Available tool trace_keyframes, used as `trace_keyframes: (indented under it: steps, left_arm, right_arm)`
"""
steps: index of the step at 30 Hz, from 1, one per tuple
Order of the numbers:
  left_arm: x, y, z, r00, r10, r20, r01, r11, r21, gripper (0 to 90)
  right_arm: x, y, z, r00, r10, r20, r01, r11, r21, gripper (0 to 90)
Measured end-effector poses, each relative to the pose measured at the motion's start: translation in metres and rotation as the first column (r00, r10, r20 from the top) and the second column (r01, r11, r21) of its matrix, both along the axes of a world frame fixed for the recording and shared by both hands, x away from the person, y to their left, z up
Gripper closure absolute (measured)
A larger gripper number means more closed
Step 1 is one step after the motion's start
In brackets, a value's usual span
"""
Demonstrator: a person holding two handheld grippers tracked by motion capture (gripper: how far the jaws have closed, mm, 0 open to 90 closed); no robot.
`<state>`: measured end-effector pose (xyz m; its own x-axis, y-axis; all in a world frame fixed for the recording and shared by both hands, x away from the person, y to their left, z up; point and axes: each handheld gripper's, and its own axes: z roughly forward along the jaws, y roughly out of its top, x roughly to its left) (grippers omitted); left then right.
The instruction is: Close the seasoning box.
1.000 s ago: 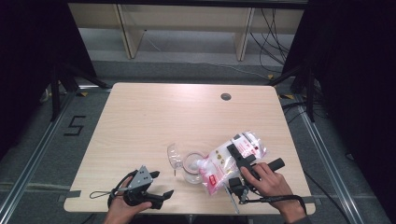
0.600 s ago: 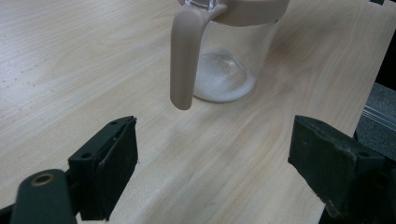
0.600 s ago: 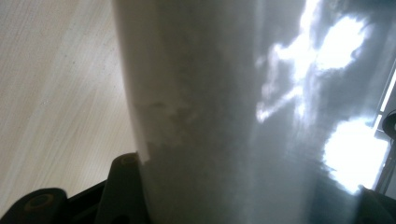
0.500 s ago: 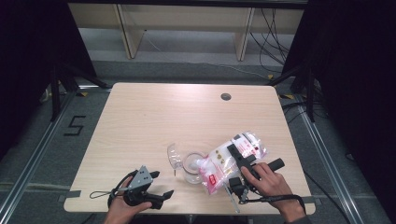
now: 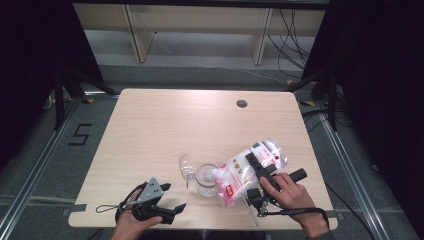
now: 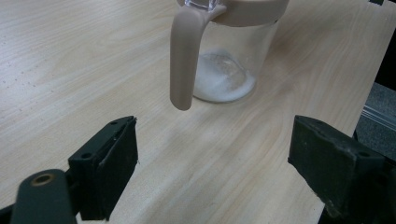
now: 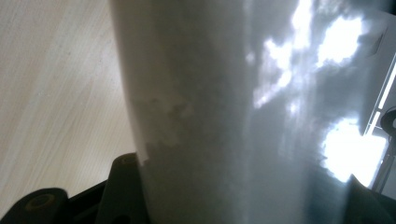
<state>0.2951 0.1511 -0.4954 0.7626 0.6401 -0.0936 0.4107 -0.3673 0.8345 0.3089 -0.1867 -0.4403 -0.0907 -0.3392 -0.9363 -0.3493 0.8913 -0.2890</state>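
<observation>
Far half of table (image 5: 200,115) bare wood except small dark grommet (image 5: 242,103) near far edge; wide passage there. Left side of table also free. Near middle: glass jar (image 5: 205,185) with open lid (image 5: 186,167) tilted to its left, blocks path between hands. Bag (image 5: 240,172) tipped over jar from right, clamped in right gripper (image 5: 257,165), fills near-right corner. Left gripper (image 5: 175,206) at near edge, jaws wide apart, bare wood between it and jar handle (image 6: 183,60). Straight approach to jar unobstructed.

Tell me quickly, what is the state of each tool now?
Left tool: open, holding nothing.
Right tool: closed on the bag, tipped over the jar.
</observation>
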Motion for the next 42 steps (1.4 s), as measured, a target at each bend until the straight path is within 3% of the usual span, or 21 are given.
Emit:
trace_keyframes:
  steps: [2,3,11,17,19,22,23,29,31,32,37,38,42]
  left_arm:
    - [-0.0001,-0.0001,0.0001,1.0000,0.000,0.001,0.000,1.0000,0.000,15.3]
    - [-0.0011,-0.0018,-0.0003,1.0000,0.004,-0.004,-0.004,0.9995,-0.030,15.3]
    - [-0.0011,-0.0016,-0.0002,1.0000,0.006,-0.003,-0.006,0.9995,-0.032,15.3]
    - [-0.0008,-0.0011,-0.0003,1.0000,0.005,0.000,-0.005,0.9997,-0.022,15.3]
    - [-0.0010,-0.0015,-0.0004,1.0000,0.007,-0.003,-0.007,0.9995,-0.032,15.3]
    - [-0.0008,-0.0010,-0.0001,1.0000,0.008,-0.002,-0.008,0.9995,-0.030,15.3]
    - [-0.0008,-0.0011,-0.0003,1.0000,0.008,-0.003,-0.008,0.9994,-0.033,15.3]
    - [-0.0006,-0.0006,0.0005,0.9999,-0.001,0.017,0.002,0.9998,-0.020,15.3]
    - [-0.0007,-0.0005,0.0004,0.9999,0.001,0.013,0.000,0.9998,-0.022,15.3]
    - [-0.0006,-0.0003,0.0005,0.9999,-0.001,0.015,0.001,0.9998,-0.021,15.3]
    - [-0.0001,-0.0013,-0.0004,1.0000,-0.004,0.008,0.004,0.9996,-0.028,15.3]
    - [0.0000,-0.0013,-0.0003,0.9999,-0.005,0.010,0.006,0.9996,-0.026,15.3]
    - [-0.0002,-0.0006,0.0001,0.9999,-0.006,0.013,0.007,0.9997,-0.022,15.3]
  right_arm:
    - [0.0001,-0.0013,0.0015,1.0000,-0.009,-0.002,0.009,1.000,-0.010,53.3]
    - [0.0015,-0.0012,0.0023,0.9998,0.018,0.011,-0.018,1.000,-0.017,53.3]
    - [-0.0028,-0.0046,0.0005,0.9996,-0.026,-0.005,0.026,0.999,0.021,53.6]
    - [-0.0035,-0.0043,0.0040,0.9998,0.004,0.018,-0.004,1.000,-0.008,53.6]
    - [-0.0045,-0.0050,0.0025,0.9999,-0.009,0.011,0.009,1.000,0.014,53.7]
    - [-0.0051,-0.0038,0.0024,0.9999,0.000,0.012,-0.001,1.000,0.005,53.7]
    - [-0.0041,-0.0024,0.0041,0.9999,0.011,0.008,-0.011,1.000,-0.017,53.7]
    - [-0.0057,-0.0006,-0.0001,0.9999,0.008,-0.008,-0.008,1.000,0.018,53.8]
    - [-0.0056,0.0027,0.0032,0.9996,0.029,-0.003,-0.029,0.999,-0.023,53.8]
    - [-0.0064,0.0019,0.0004,0.9998,0.018,-0.006,-0.018,1.000,0.014,53.8]
    - [-0.0041,0.0045,0.0038,0.9991,0.042,0.004,-0.042,0.999,-0.015,53.9]
    - [-0.0047,0.0026,0.0012,0.9999,0.006,-0.012,-0.006,1.000,0.014,53.9]
    - [-0.0028,0.0023,0.0017,1.0000,0.005,-0.005,-0.005,1.000,0.022,53.9]
